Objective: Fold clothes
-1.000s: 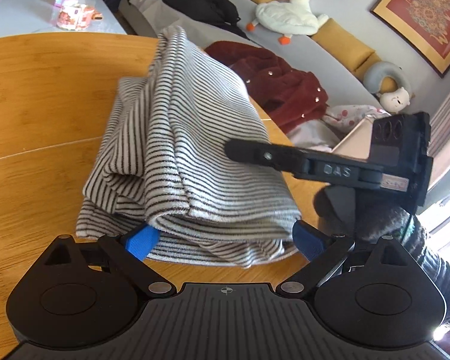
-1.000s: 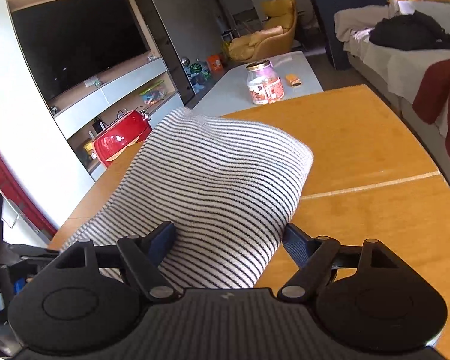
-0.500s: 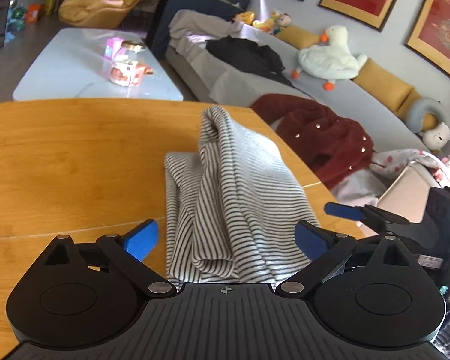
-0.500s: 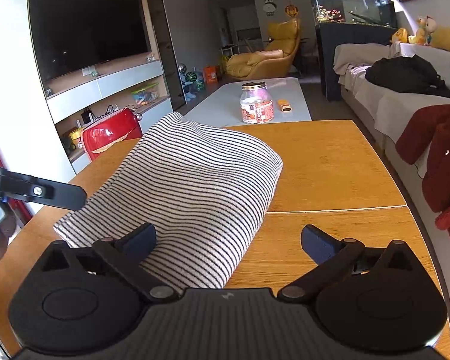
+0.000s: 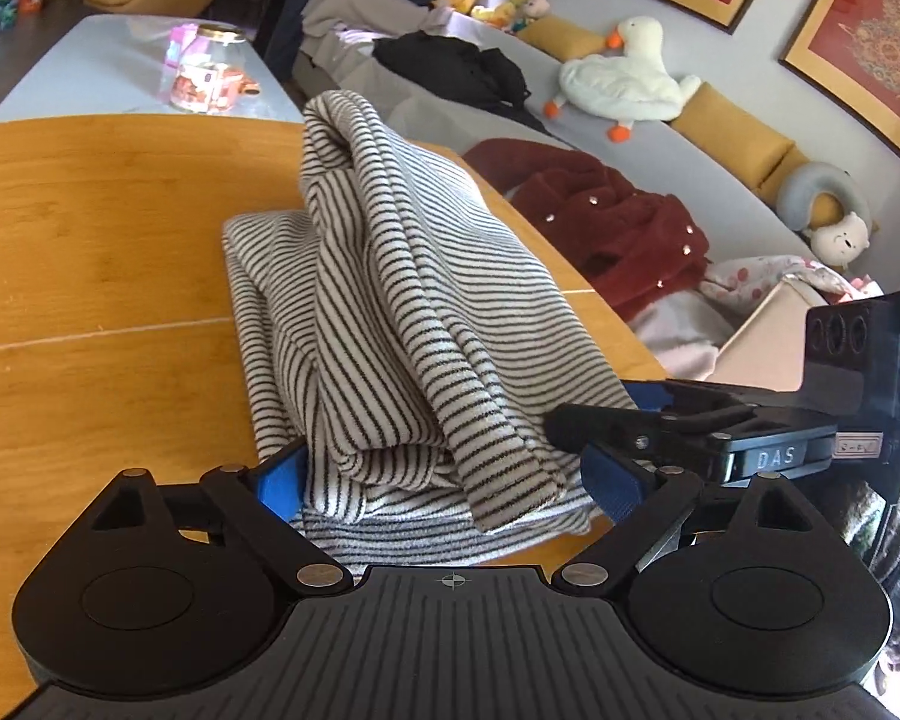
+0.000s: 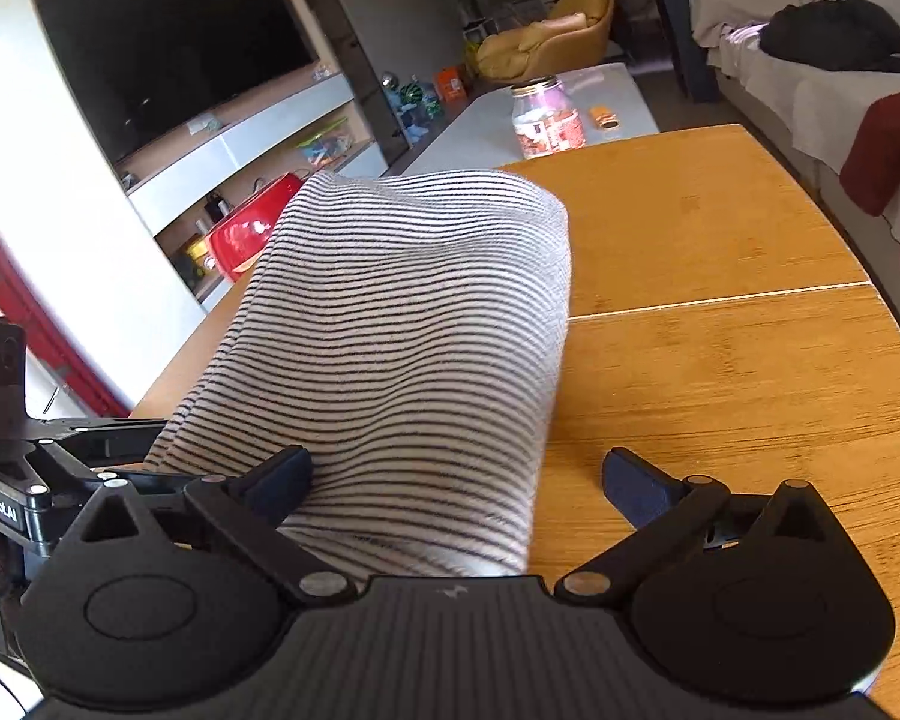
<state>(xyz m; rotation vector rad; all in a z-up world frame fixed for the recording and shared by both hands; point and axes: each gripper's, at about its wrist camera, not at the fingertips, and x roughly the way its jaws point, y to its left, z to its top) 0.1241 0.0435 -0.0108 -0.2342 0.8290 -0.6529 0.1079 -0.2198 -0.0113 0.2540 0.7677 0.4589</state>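
A folded white garment with thin black stripes (image 5: 402,324) lies bunched on the wooden table (image 5: 90,252). My left gripper (image 5: 444,480) is open, its blue fingertips (image 5: 279,477) on either side of the garment's near edge. My right gripper (image 6: 468,480) is open too, its left fingertip (image 6: 282,474) against the garment (image 6: 402,330) and the right one over bare table (image 6: 720,390). The right gripper's fingers also show in the left wrist view (image 5: 648,420), beside the garment's right edge. The left gripper's body shows at the left of the right wrist view (image 6: 42,480).
A sofa (image 5: 660,180) with a red coat (image 5: 606,222), black clothes (image 5: 462,72) and a plush goose (image 5: 624,84) runs along the table's far side. A jar (image 6: 546,120) stands on a pale coffee table (image 5: 90,60). A TV unit (image 6: 174,60) holds a red appliance (image 6: 252,234).
Both grippers have come back in close to the garment's near edge after standing farther off half a second ago. The garment lies much as before.
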